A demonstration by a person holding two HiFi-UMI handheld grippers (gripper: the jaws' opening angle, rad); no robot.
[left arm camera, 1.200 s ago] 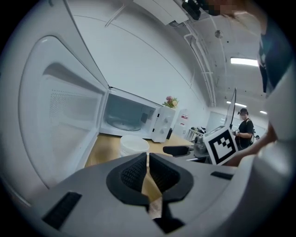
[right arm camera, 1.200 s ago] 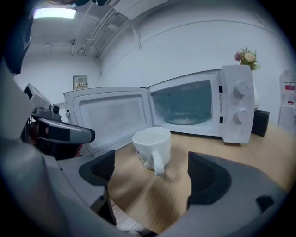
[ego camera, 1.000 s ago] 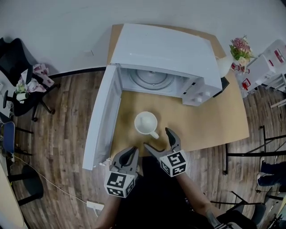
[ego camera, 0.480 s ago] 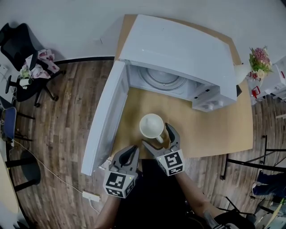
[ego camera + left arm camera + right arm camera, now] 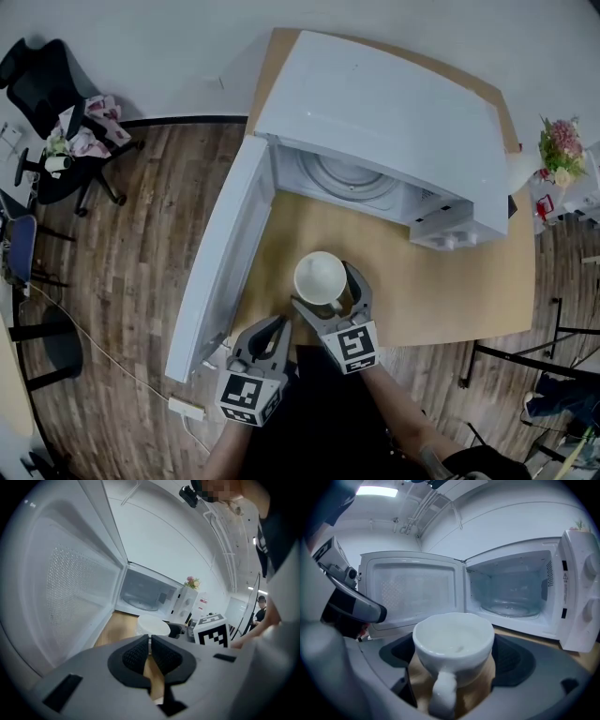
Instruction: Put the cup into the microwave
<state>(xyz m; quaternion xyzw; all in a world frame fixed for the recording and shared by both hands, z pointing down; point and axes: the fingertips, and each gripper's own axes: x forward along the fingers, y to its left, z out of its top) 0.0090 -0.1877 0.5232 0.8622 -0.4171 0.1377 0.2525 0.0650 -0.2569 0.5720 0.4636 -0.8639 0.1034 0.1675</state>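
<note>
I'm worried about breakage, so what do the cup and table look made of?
Cup: probably glazed ceramic, white and thick-walled, with a soft sheen on its rim. Table: looks like wood or wood laminate, matte tan; no grain is clear.

The left gripper (image 5: 277, 326) is held low and close to the body, its jaws pressed together on nothing. The right gripper (image 5: 324, 287) reaches a little further forward, jaws spread wide on either side of the cup (image 5: 453, 637), its forearm angled in behind it.
</note>
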